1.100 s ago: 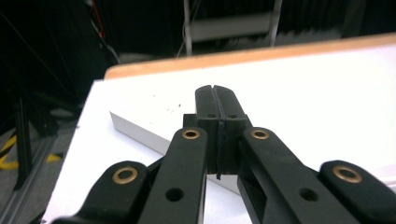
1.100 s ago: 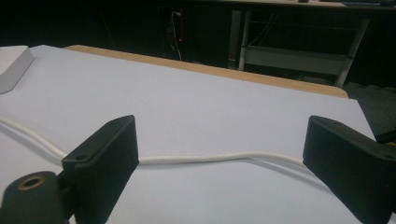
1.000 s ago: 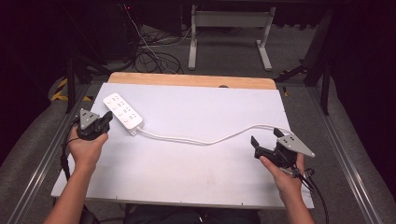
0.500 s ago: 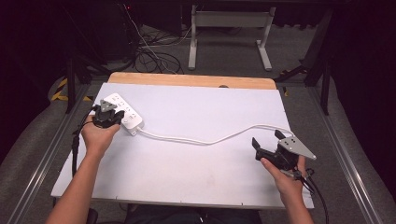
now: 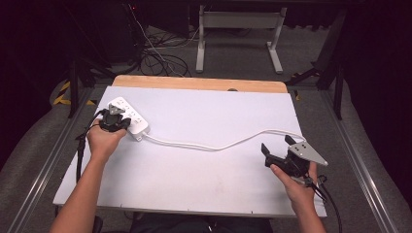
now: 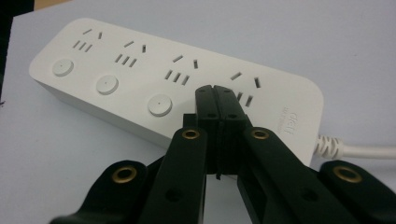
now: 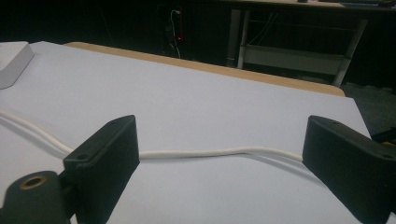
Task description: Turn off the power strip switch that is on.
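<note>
High view: white power strip (image 5: pixel 130 116) at bench (image 5: pixel 218 170) 10 o'clock, rigid plastic, likely light, smooth; grip across narrow sides. Left gripper (image 6: pixel 216 95) pressed together over strip top. Right gripper (image 5: pixel 277 145) spread wide near limp cord (image 5: pixel 214 145).

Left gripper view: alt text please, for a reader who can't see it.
The left claw, jaws closed together, tips over a white power strip near its fourth socket. Three round buttons show beside it; the strip's white cord exits right across the white table.
</note>
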`<action>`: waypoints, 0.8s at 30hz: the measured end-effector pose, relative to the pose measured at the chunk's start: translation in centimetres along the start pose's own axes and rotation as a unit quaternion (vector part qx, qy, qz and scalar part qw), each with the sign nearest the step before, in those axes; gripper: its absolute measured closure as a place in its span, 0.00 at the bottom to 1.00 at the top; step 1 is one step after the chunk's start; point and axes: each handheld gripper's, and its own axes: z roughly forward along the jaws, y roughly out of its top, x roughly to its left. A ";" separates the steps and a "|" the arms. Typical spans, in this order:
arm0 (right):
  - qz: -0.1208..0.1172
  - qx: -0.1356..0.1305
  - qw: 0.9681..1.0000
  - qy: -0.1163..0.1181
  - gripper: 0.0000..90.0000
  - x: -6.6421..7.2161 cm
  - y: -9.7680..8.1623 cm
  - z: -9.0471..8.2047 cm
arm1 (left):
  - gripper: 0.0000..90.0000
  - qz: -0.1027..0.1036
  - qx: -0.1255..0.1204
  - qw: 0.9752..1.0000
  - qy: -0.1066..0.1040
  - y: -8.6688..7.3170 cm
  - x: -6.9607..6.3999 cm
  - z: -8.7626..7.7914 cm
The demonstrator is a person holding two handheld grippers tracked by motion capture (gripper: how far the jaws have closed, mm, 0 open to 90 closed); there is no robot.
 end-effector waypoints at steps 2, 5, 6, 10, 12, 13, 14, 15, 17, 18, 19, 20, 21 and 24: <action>0.001 0.000 1.000 0.001 0.12 0.0 0.0 0.0 | 1.00 0.001 0.002 1.000 -0.004 0.0 0.0 0.2; 0.002 -0.001 1.000 0.002 0.12 0.0 0.0 0.0 | 1.00 0.001 0.002 1.000 -0.010 0.0 0.0 0.2; 0.002 0.000 1.000 0.002 0.12 0.0 0.0 0.0 | 1.00 -0.003 0.003 1.000 -0.013 -0.1 0.1 0.2; 0.002 0.000 1.000 0.002 0.12 0.0 0.0 -0.2 | 1.00 -0.004 0.009 1.000 -0.014 -0.1 0.1 0.2; 0.004 -0.002 1.000 0.001 0.12 0.0 0.1 -0.2 | 1.00 -0.006 0.010 1.000 -0.012 -0.1 0.0 0.3; 0.004 -0.002 1.000 0.001 0.12 0.0 0.1 -0.2 | 1.00 -0.006 0.011 1.000 -0.010 -0.1 -0.1 0.3; 0.004 -0.002 1.000 0.001 0.12 -0.1 0.1 -0.2 | 1.00 -0.007 0.012 1.000 -0.011 -0.1 -0.1 0.3; 0.004 -0.002 1.000 0.001 0.12 -0.1 0.1 -0.2 | 1.00 -0.010 0.011 1.000 -0.011 0.0 0.0 0.3; 0.004 -0.003 1.000 0.001 0.12 -0.1 0.1 -0.2 | 1.00 -0.014 0.011 1.000 -0.011 -0.1 -0.1 0.3; 0.004 -0.003 1.000 0.001 0.12 -0.1 0.1 -0.2 | 1.00 -0.013 0.011 1.000 -0.010 -0.1 -0.1 0.3; 0.004 -0.004 1.000 0.001 0.12 -0.1 0.1 -0.2 | 1.00 -0.014 0.012 1.000 -0.009 -0.1 -0.1 0.3; 0.004 -0.004 1.000 0.002 0.12 -0.1 0.1 -0.2 | 1.00 -0.014 0.013 1.000 -0.007 0.0 -0.2 0.3; 0.004 -0.004 1.000 0.002 0.12 -0.1 0.1 -0.2 | 1.00 -0.013 0.014 1.000 -0.004 0.0 -0.3 0.3; 0.004 -0.005 1.000 -0.001 0.12 -0.1 0.2 -0.3 | 1.00 -0.017 0.012 1.000 -0.004 -0.1 -0.3 0.3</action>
